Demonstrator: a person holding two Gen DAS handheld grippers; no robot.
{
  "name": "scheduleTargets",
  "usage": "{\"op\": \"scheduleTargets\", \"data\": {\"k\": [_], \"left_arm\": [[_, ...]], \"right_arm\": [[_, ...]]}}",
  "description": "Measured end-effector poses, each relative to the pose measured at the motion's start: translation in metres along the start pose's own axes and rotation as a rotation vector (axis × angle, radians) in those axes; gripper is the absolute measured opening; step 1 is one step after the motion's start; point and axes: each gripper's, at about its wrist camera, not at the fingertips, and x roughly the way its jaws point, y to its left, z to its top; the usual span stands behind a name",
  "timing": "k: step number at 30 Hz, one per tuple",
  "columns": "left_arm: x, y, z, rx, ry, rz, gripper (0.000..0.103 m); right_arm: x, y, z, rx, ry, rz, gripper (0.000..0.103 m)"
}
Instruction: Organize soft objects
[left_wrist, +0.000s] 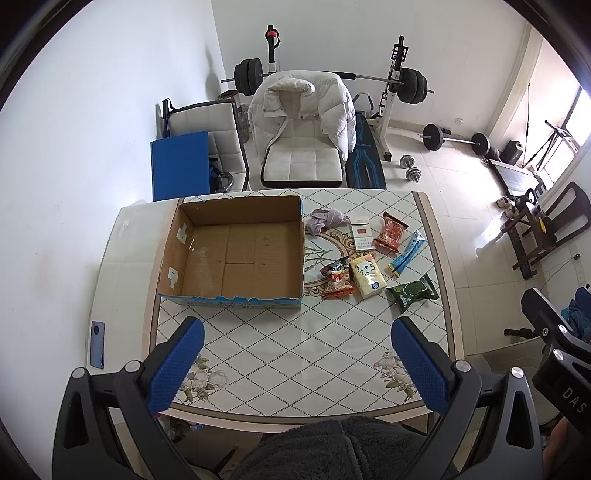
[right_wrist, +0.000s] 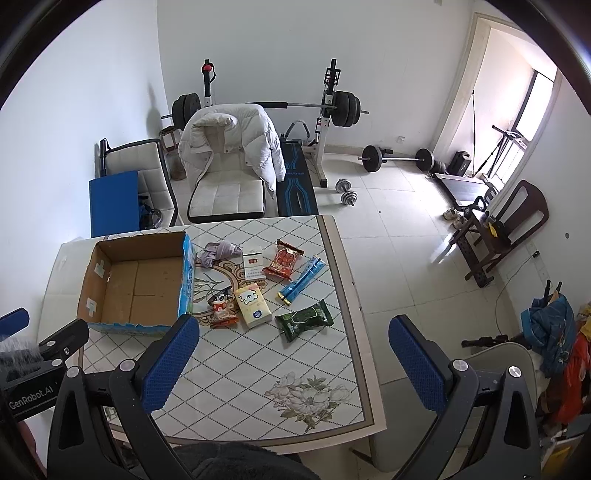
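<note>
An open, empty cardboard box sits on the left of the table. To its right lie a crumpled purple cloth, a white cigarette pack, a red snack pack, a blue stick pack, a cartoon snack bag, a yellow tissue pack and a green wipes pack. My left gripper is open and empty, high above the table's near edge. My right gripper is open and empty, over the table's near right corner.
The table has a diamond-patterned top. A phone lies at its left edge. A white chair with a jacket stands behind it, with a barbell rack and dumbbells beyond.
</note>
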Motion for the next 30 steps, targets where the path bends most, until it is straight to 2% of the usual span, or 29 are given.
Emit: {"op": "scheduleTargets", "data": {"k": [30], "left_arm": [[-0.0088,-0.0043,-0.0007,-0.002,-0.014,-0.001,0.103]], "right_arm": [[-0.002,-0.002,0.004,0.001,-0.009,0.008,0.103]]}}
